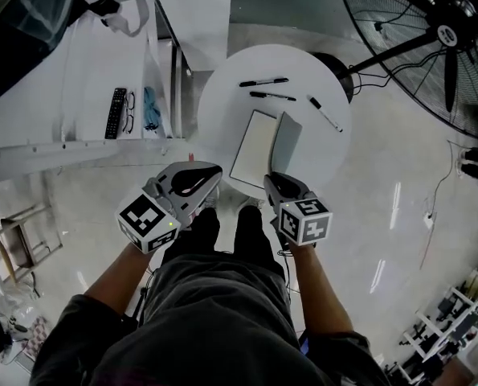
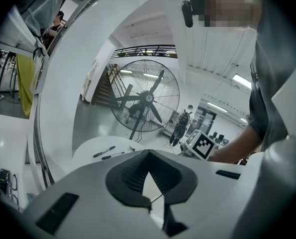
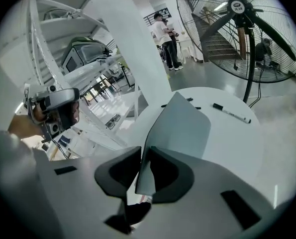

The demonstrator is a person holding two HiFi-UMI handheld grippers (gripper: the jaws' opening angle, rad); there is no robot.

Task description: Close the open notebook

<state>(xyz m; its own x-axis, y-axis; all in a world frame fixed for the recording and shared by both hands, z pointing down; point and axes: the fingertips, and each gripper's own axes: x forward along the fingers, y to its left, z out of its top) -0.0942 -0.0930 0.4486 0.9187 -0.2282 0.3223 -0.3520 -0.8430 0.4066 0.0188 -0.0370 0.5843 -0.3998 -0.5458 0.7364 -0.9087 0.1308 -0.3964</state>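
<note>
Notebook (image 1: pixel 255 147) is lying at the near edge of the round table (image 1: pixel 222 79), its right cover (image 3: pixel 180 128) being pinched half-raised by the narrowly parted jaws of the right gripper (image 3: pixel 142 156). The left gripper (image 2: pixel 148 156) is being held closed, empty. Cover's probably light and bendy, so it's sensibly being grabbed at the outer edge.

The notebook (image 1: pixel 253 149) lies open on the round white table (image 1: pixel 222 103); its grey right cover (image 1: pixel 287 141) stands tilted up.

A round white table (image 1: pixel 222 111) stands on a glossy pale floor (image 1: pixel 383 215), with a big black fan (image 1: pixel 443 34) just beyond it. A long white shelf (image 1: pixel 70 79) at the left carries a remote (image 1: pixel 116 112) and glasses (image 1: pixel 129 112). A staircase (image 2: pixel 104 87) rises behind the fan, under strip lights (image 2: pixel 242 81).
</note>
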